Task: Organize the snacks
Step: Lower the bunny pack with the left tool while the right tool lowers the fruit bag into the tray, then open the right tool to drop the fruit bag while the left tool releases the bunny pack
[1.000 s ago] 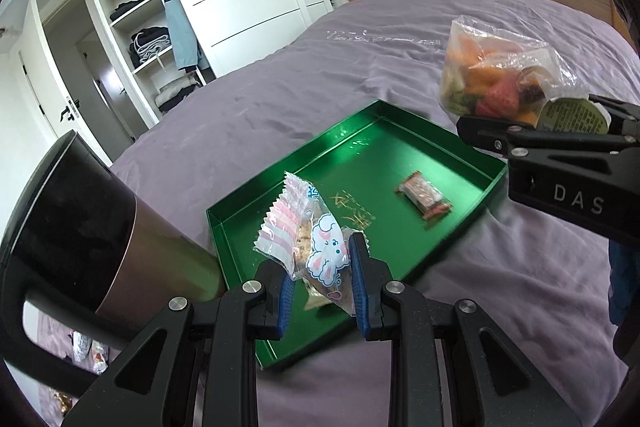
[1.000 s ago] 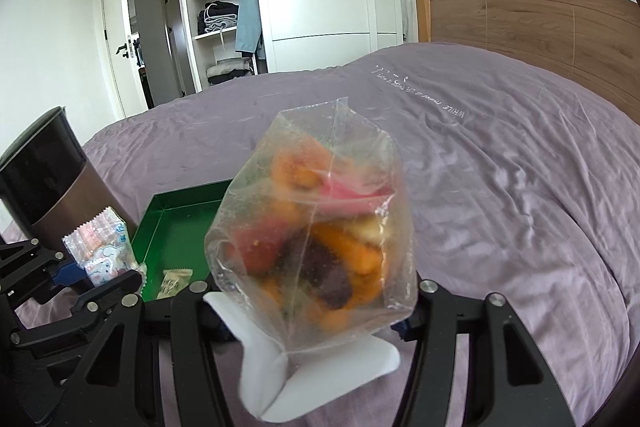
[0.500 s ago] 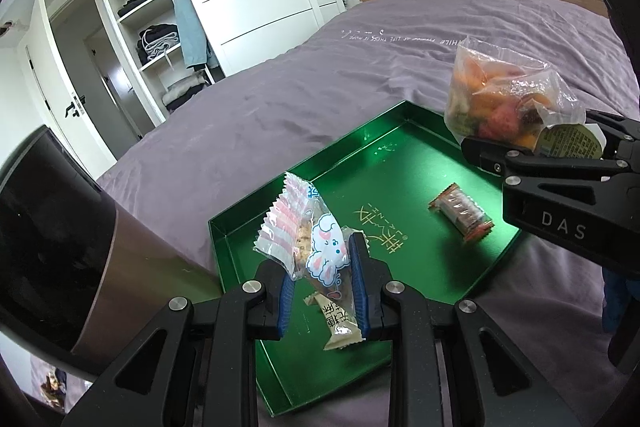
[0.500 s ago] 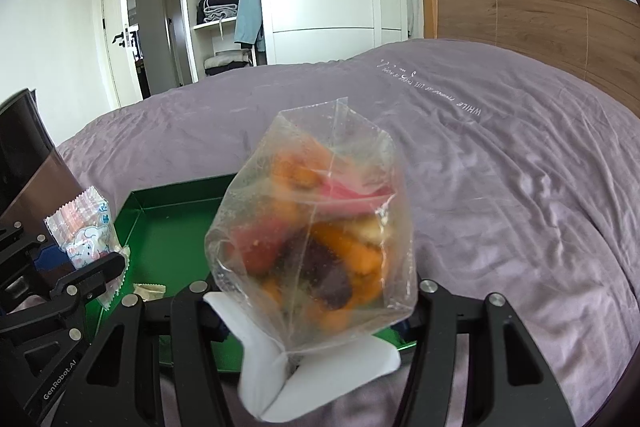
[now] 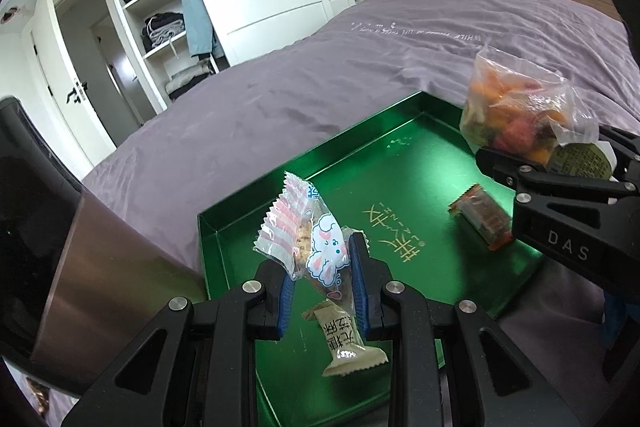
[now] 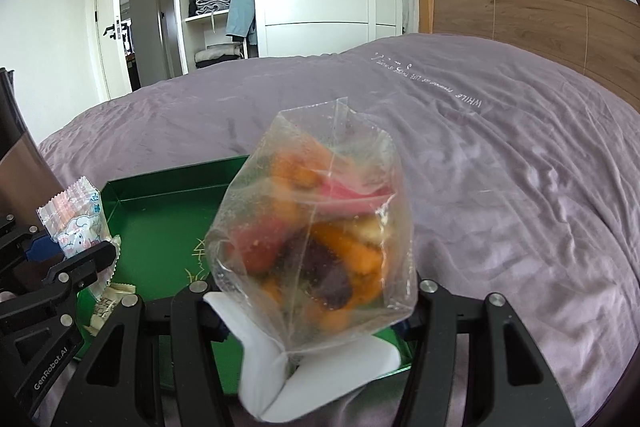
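Looking thru left wrist view: left tongs (image 5: 322, 285) nearly shut, pinching a crinkly clear sheep-print snack packet (image 5: 304, 235), now lower and closer over the green tray (image 5: 400, 187) than a sec ago, so drop-off looks near. Tray is glossy metal w/ gold lettering, sitting on the wrinkled purple bed (image 5: 280, 99); a beige bar (image 5: 344, 341) and orange-ended bar (image 5: 482, 213) lie inside.

Right wrist view: right tongs (image 6: 312, 311) spread wide yet clamped on a soft clear fruit bag (image 6: 316, 231) w/ white base, also sunk toward the tray's (image 6: 160, 203) near right corner. Lumpy orange, red, dark pieces inside.
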### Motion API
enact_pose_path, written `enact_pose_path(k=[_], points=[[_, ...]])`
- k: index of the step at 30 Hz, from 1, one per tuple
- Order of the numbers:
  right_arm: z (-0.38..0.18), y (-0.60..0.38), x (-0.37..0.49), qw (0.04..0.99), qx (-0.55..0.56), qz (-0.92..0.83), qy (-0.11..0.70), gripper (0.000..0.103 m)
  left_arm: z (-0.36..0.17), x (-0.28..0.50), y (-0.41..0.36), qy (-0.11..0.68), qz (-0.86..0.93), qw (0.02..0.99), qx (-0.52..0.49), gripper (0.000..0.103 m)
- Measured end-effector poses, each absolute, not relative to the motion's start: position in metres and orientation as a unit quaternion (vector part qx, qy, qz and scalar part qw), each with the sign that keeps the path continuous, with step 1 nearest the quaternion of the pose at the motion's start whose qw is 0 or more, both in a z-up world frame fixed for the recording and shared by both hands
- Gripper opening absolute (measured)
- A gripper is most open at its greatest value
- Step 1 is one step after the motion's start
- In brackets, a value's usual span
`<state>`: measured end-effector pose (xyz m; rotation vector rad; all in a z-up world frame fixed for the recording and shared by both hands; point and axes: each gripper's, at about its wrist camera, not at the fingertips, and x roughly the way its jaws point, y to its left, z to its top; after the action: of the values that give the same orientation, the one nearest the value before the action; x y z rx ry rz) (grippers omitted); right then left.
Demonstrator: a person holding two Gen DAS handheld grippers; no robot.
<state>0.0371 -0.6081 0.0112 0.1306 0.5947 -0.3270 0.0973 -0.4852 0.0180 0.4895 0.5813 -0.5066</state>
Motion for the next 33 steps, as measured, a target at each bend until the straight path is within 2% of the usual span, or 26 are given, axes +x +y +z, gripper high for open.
enact_pose_path(k=[17, 31, 33], points=[[-0.014, -0.61, 0.048, 0.937, 0.063, -0.173, 0.296, 0.086, -0.018, 0.116, -0.485, 0.323, -0.245, 0.889, 0.213, 0.021], [-0.022, -0.61, 0.049, 0.936, 0.064, -0.175, 0.297, 0.088, -0.022, 0.116, -0.482, 0.325, -0.25, 0.89, 0.201, 0.022], [-0.021, -0.609, 0.048, 0.938, 0.062, -0.175, 0.293, 0.097, -0.023, 0.116, -0.481, 0.324, -0.251, 0.89, 0.197, 0.023]])
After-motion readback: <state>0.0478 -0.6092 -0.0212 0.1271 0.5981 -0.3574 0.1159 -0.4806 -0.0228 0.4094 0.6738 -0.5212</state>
